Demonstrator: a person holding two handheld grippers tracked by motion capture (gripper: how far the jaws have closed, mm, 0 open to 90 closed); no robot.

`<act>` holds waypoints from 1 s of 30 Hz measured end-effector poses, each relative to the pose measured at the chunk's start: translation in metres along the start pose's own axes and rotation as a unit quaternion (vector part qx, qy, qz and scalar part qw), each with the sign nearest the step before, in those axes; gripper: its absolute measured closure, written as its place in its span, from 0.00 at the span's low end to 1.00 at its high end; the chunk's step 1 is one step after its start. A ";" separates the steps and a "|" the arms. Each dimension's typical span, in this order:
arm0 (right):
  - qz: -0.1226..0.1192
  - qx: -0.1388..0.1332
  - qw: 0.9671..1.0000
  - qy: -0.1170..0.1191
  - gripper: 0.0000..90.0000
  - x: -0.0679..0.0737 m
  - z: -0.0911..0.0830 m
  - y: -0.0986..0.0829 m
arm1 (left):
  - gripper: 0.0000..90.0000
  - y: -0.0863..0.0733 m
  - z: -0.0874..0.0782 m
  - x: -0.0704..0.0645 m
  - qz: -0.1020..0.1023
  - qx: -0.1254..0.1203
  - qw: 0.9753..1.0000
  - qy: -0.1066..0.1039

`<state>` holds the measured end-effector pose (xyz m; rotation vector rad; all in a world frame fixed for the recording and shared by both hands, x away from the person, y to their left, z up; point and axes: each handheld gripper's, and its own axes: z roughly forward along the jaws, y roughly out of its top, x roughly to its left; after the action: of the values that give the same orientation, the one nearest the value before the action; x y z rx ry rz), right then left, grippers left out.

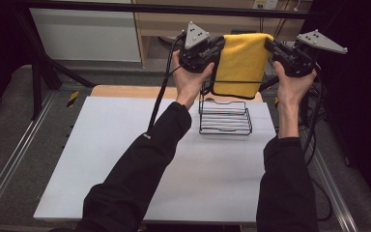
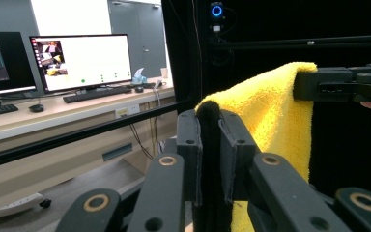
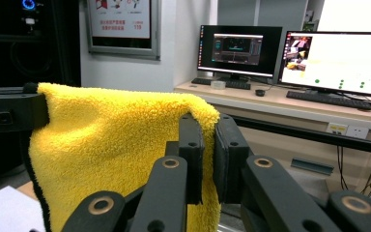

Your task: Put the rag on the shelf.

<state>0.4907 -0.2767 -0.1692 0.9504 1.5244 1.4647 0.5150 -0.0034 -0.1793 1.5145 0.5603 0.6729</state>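
We hold the folded yellow terry-cloth towel (image 1: 241, 62) aloft by its top corners: left gripper (image 1: 217, 48) and right gripper (image 1: 272, 47) each have jaws clamped on it. Its upper edge runs between them, directly above the black wire rack (image 1: 224, 117) on the white table (image 1: 116, 159)

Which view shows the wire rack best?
The high view: the black wire rack stands whole on the white table, below the yellow towel. The gripper views look at towel and room instead.
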 end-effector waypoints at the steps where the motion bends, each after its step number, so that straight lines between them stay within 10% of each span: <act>1: 0.001 0.002 1.000 0.001 0.93 0.000 0.000 -0.002 | 0.89 -0.002 0.000 0.000 -0.001 0.001 1.000 0.001; 30: -0.007 0.021 1.000 0.021 0.93 0.013 -0.019 -0.028 | 0.88 -0.029 -0.027 -0.012 0.001 0.032 0.999 -0.035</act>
<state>0.4680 -0.2735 -0.1980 0.9363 1.5965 1.4555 0.4891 0.0085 -0.2091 1.5920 0.5323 0.6066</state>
